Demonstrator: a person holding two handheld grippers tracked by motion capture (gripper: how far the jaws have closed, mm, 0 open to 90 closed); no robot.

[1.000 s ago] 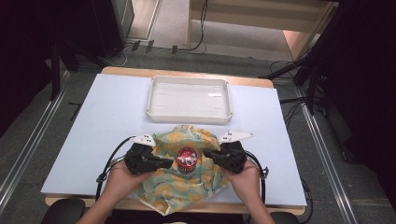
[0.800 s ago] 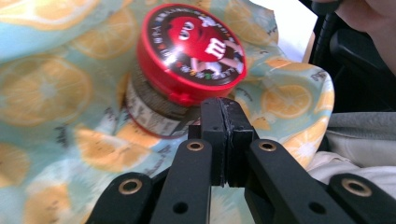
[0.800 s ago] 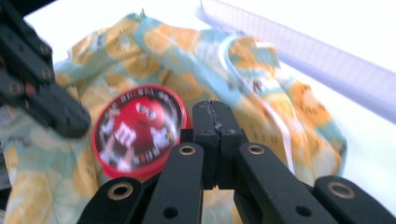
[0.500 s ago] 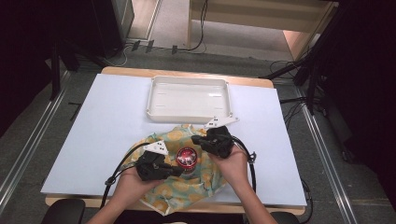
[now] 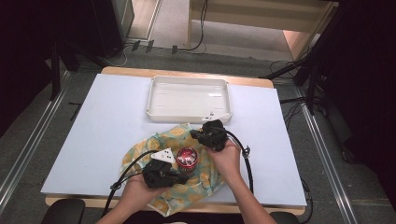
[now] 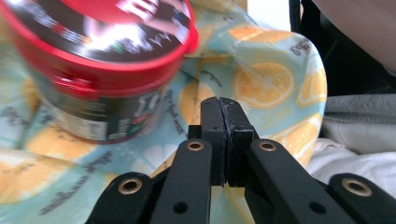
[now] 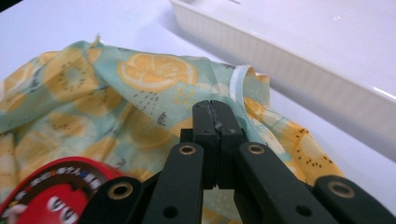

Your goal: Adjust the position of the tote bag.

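Observation:
A red round tin point(image 5: 187, 157) with a candy-print lid stands in the middle of a lemon-print cloth point(image 5: 147, 147) spread on the table's near side. My left gripper point(image 5: 186, 177) lies low just near-left of the tin point(image 6: 100, 70), jaws pressed shut over the cloth point(image 6: 264, 79), with no cloth seen between them. My right gripper point(image 5: 195, 134) sits at the cloth's far right part, beyond the tin point(image 7: 51, 196). It is shut too, its tips above a raised fold and the white hem of the cloth point(image 7: 154, 70).
A white rectangular tray point(image 5: 154, 107) stands just beyond the cloth, its near wall point(image 7: 299, 70) close to my right gripper. The white tabletop point(image 5: 93, 126) spreads left and right of the cloth. Black cables trail from both grippers toward the near edge.
Both grippers flanked the tin a second ago. The right one has moved away to the cloth's far right; the left has dropped back to the near-left. The cloth's outline looks unchanged.

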